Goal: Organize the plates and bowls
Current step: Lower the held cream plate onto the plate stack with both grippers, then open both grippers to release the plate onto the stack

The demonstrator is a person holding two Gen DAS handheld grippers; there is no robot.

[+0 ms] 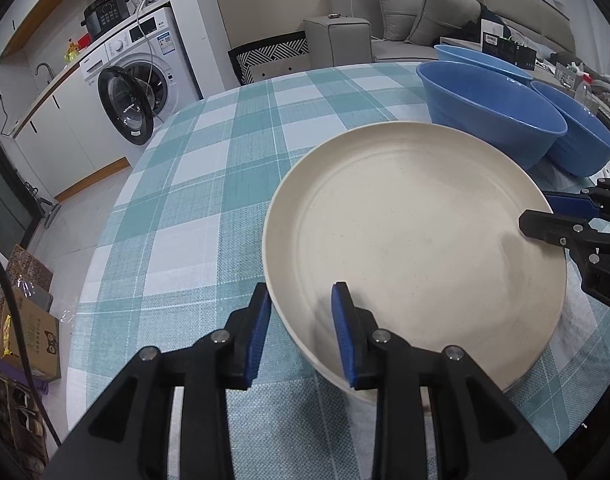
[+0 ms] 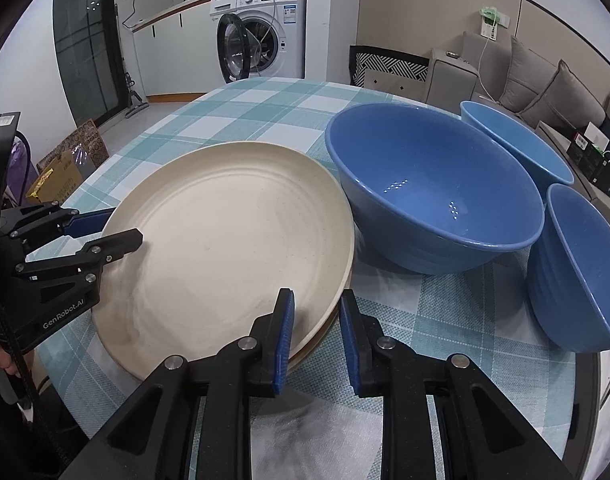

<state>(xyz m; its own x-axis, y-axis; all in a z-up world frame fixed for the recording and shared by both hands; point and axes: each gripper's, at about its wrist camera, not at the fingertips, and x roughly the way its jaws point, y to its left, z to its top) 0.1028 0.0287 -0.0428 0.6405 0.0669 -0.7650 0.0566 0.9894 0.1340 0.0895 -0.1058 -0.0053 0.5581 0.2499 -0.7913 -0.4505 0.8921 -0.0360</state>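
A: Where is the cream plate (image 1: 405,240)?
B: On the checked worktop (image 1: 193,184), near its front edge, beside three blue bowls (image 2: 433,192).
A: And the grippers?
B: The left hand-held gripper (image 1: 301,332) and right hand-held gripper (image 2: 317,332) each straddle the plate's rim, jaws slightly parted, not pressing.

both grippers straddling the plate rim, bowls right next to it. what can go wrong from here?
1. The cream plate sits on another plate, slightly offset; pulling away could drag it askew.
2. The big blue bowl nearly touches the plate; a sideways shift may knock it.
3. Both the left gripper and right gripper look loose on the rim, so lifting now may slip.
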